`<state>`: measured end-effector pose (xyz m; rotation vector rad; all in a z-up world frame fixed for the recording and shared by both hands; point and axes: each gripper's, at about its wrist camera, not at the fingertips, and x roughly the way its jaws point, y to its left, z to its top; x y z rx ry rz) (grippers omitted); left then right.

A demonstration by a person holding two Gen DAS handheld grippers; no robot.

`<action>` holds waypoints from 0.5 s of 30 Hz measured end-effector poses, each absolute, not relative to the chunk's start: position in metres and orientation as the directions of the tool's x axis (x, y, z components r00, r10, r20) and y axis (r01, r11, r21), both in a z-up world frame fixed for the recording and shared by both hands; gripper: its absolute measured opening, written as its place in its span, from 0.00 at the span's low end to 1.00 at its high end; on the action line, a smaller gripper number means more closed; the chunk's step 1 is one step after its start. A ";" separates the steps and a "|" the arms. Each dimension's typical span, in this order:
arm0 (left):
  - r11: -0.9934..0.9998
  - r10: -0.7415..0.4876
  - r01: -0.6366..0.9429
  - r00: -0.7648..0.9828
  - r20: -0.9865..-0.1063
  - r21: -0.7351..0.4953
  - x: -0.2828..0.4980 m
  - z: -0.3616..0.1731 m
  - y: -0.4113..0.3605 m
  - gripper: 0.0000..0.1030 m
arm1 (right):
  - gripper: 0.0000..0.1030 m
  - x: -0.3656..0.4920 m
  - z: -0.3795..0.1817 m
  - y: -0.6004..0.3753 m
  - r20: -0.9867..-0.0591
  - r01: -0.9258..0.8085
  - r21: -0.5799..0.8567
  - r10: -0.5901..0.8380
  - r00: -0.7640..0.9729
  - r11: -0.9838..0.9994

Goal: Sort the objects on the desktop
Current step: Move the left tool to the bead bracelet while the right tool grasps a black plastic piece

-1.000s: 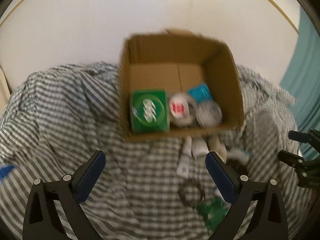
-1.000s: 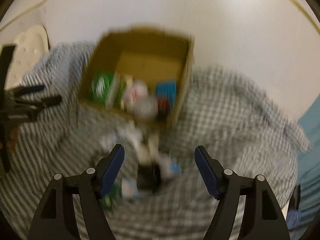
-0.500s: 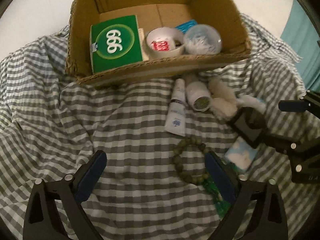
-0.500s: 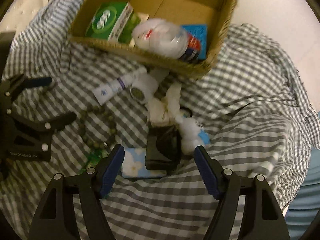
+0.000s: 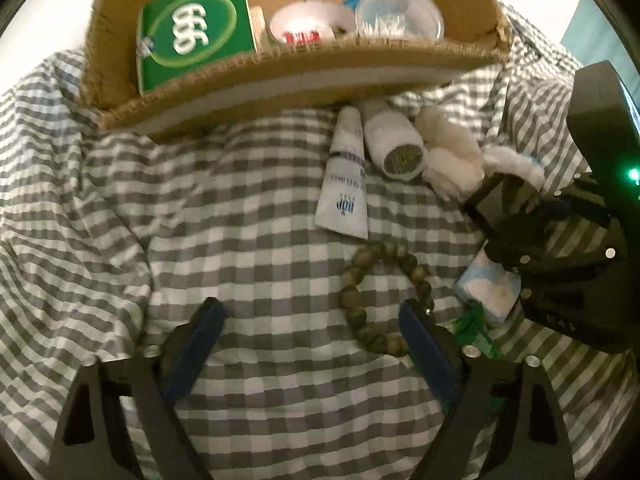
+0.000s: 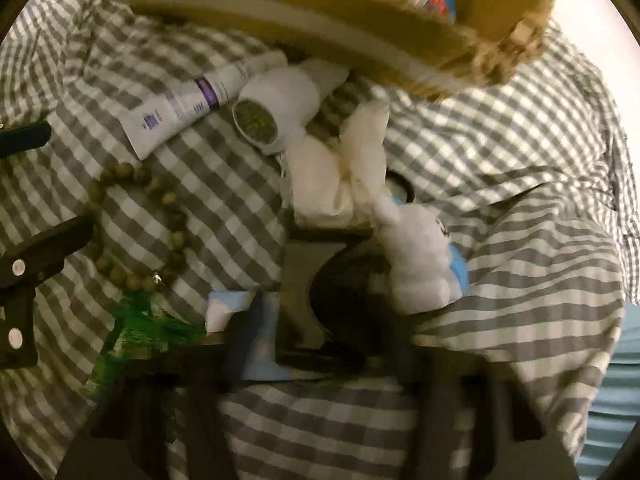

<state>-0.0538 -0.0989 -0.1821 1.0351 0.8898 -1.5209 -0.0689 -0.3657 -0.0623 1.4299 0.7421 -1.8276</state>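
Lying on grey checked cloth (image 5: 248,216) before cardboard box (image 5: 120,80): white tube (image 5: 344,196), bead bracelet (image 5: 384,292), black square box (image 6: 320,304). Left gripper (image 5: 310,344) closing over cloth, gripping nothing, bracelet touching its right finger. Right gripper (image 6: 320,360) closing around black square box; grip impossible to tell through blur.

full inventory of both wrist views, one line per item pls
brown cardboard box: 1, top of view
green "666" carton: 1, in box, left
white tape roll: 1, in box, middle
clear round tub: 1, in box, right
white printed tube: 1, below box
white bottle: 1, right of tube
white crumpled tissue: 1, right of bottle
olive bead bracelet: 1, below tube
black device: 1, between right jaws
grey gingham cloth: 1, under everything
left gripper: closing, over bracelet
right gripper: blurred, closing
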 end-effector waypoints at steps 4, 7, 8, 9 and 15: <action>-0.189 -0.323 0.982 -0.058 -0.944 0.004 -0.060 -0.191 -0.100 0.75 | 0.44 -0.073 -0.064 -0.365 -0.976 0.796 -0.005 -0.172 -0.137 -0.605; -0.198 -0.333 0.980 -0.054 -0.941 0.014 -0.064 -0.192 -0.102 0.63 | 0.43 -0.076 -0.054 -0.361 -0.969 0.793 0.018 -0.206 -0.136 -0.610; -0.197 -0.334 0.980 -0.051 -0.941 0.017 -0.063 -0.192 -0.102 0.57 | 0.43 -0.077 -0.048 -0.359 -0.965 0.791 0.028 -0.224 -0.139 -0.611; -0.192 -0.333 0.981 -0.051 -0.942 0.015 -0.061 -0.193 -0.103 0.54 | 0.43 -0.078 -0.042 -0.358 -0.961 0.794 0.040 -0.241 -0.136 -0.607; -0.153 -0.347 0.987 -0.108 -0.931 -0.057 -0.041 -0.176 -0.098 0.12 | 0.43 -0.078 0.006 -0.354 -0.921 0.819 0.114 -0.368 -0.125 -0.563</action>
